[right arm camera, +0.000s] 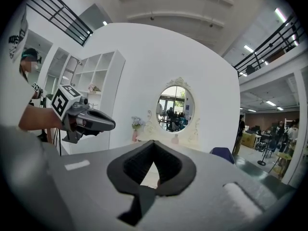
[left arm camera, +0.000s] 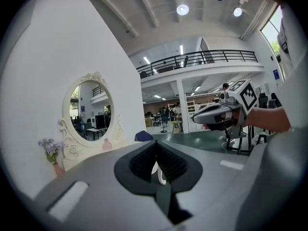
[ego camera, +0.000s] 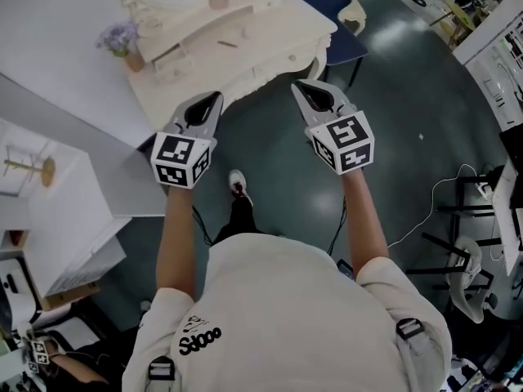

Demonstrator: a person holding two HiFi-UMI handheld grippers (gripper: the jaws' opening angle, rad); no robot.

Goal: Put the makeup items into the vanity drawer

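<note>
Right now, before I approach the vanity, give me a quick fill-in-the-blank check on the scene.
The left tool and the right tool are both ____, holding nothing.
The mirror on the vanity is ____ in shape.
In the head view, the flowers stand at the vanity's ____ end.
Missing: shut; oval; left.

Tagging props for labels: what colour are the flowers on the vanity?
Pale purple flowers, clearest in the head view.
</note>
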